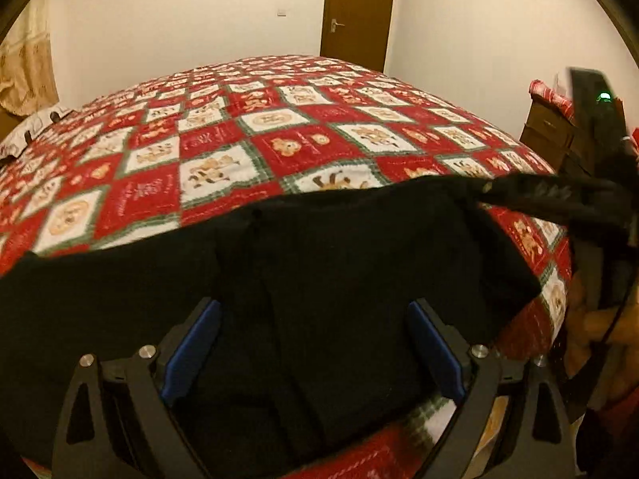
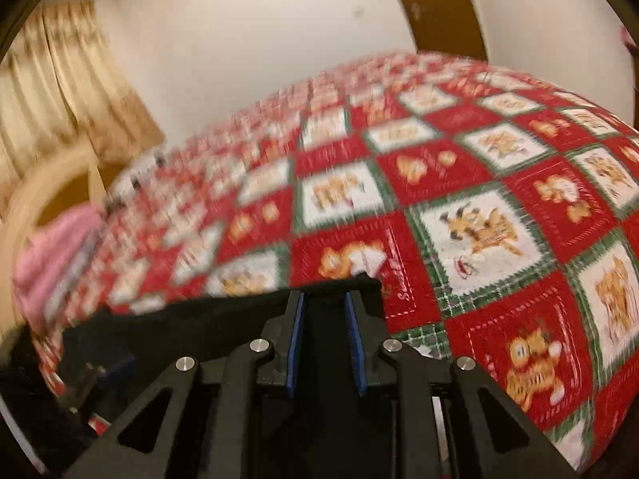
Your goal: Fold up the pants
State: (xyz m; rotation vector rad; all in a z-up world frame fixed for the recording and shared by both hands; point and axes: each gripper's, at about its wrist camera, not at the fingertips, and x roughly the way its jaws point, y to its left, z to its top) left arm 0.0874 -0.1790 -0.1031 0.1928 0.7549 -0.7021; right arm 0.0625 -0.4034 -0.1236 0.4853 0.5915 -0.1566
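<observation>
Black pants (image 1: pixel 319 255) lie across the near edge of a bed with a red, white and green patchwork cover (image 1: pixel 247 135). My left gripper (image 1: pixel 313 311) is open, its blue pads (image 1: pixel 195 343) spread wide over the black cloth, holding nothing. In the right wrist view my right gripper (image 2: pixel 325 299) is shut on a corner of the pants (image 2: pixel 223 311), with the cloth pinched between its blue pads (image 2: pixel 297 327). In the left wrist view the right gripper (image 1: pixel 599 151) appears at the right, lifting that dark corner (image 1: pixel 539 195) off the bed. The right view is motion-blurred.
A brown door (image 1: pixel 359 12) and white walls stand behind the bed. A wooden chest of drawers (image 1: pixel 555 127) is at the bed's right. Beige curtains (image 2: pixel 60 92) hang at the left. A pink cloth (image 2: pixel 52 263) lies at the bed's left edge.
</observation>
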